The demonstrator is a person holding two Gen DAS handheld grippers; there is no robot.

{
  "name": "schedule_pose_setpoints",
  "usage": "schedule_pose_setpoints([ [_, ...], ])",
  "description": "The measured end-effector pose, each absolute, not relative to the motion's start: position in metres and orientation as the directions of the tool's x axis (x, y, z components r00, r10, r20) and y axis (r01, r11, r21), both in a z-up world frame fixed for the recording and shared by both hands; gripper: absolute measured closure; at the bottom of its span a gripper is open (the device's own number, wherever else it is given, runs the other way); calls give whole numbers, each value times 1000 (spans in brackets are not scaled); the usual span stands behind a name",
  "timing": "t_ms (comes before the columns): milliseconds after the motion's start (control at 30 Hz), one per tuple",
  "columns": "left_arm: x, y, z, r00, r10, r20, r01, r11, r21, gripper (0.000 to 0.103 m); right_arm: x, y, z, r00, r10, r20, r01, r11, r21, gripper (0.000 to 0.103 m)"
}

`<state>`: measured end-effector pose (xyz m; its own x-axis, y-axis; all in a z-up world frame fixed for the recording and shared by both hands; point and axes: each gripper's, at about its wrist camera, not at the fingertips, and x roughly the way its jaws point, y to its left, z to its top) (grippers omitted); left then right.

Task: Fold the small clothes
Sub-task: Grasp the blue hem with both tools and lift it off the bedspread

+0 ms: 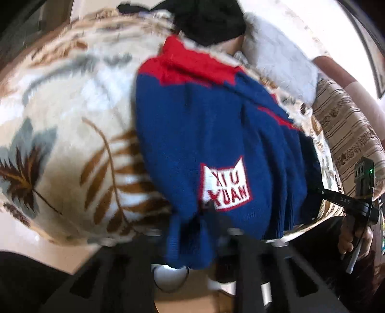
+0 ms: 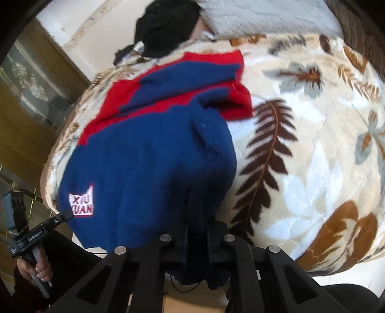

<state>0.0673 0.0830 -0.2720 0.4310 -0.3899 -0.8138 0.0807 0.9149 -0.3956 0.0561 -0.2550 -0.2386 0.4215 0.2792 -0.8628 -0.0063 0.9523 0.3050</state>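
Note:
A small blue and red knit sweater (image 1: 204, 125) with a white "XIU XUAN" patch (image 1: 225, 186) lies on a leaf-patterned blanket (image 1: 72, 120). My left gripper (image 1: 211, 216) is shut on the sweater's near hem beside the patch, and cloth hangs down between its fingers. In the right wrist view the sweater (image 2: 149, 154) fills the left half, and my right gripper (image 2: 196, 231) is shut on its near blue edge. The left gripper (image 2: 65, 218) shows at the patch corner in the right wrist view. The right gripper's finger (image 1: 336, 197) shows at the sweater's right edge in the left wrist view.
A black garment (image 1: 207, 21) and a pale grey pillow (image 1: 281, 55) lie at the far end of the blanket. A striped brown cushion (image 1: 349, 134) is to the right. A wooden glass-fronted cabinet (image 2: 31, 96) stands on the left of the right wrist view.

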Motion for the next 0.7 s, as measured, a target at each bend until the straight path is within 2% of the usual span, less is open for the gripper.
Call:
schedule_pose_setpoints([
  [33,70,80,-275,420,-389,-820,72,915,-397,46,57,-253,-241,410,279,-869,-3,953,304,87],
  [133,76,71,-281,411,-350,-842,62,932,-357,46,58,-247,-242,412,284,-866,-15,952,305,83],
  [167,77,69,-280,414,-338,-845,50,935,-350,51,57,-246,-243,413,287,-865,-19,952,307,81],
  [200,79,68,-279,419,-323,-849,27,939,-344,73,56,-245,-243,418,290,-861,-25,951,308,80],
  [233,79,68,-278,423,-315,-849,16,940,-341,79,57,-244,-244,423,292,-858,-34,951,307,80],
  [267,79,68,-276,430,-313,-847,9,939,-343,90,57,-242,-243,429,294,-854,-42,951,307,80],
  [300,80,67,-274,435,-315,-843,6,938,-347,92,56,-242,-244,435,298,-849,-45,950,310,84],
  [367,80,67,-270,443,-322,-837,12,935,-354,92,54,-243,-243,448,314,-837,-55,944,325,91],
  [500,76,72,-254,469,-360,-806,47,922,-384,93,51,-251,-234,455,392,-800,-73,912,405,92],
  [700,77,89,-209,511,-446,-735,130,885,-447,93,55,-261,-211,452,562,-693,-94,803,589,92],
])
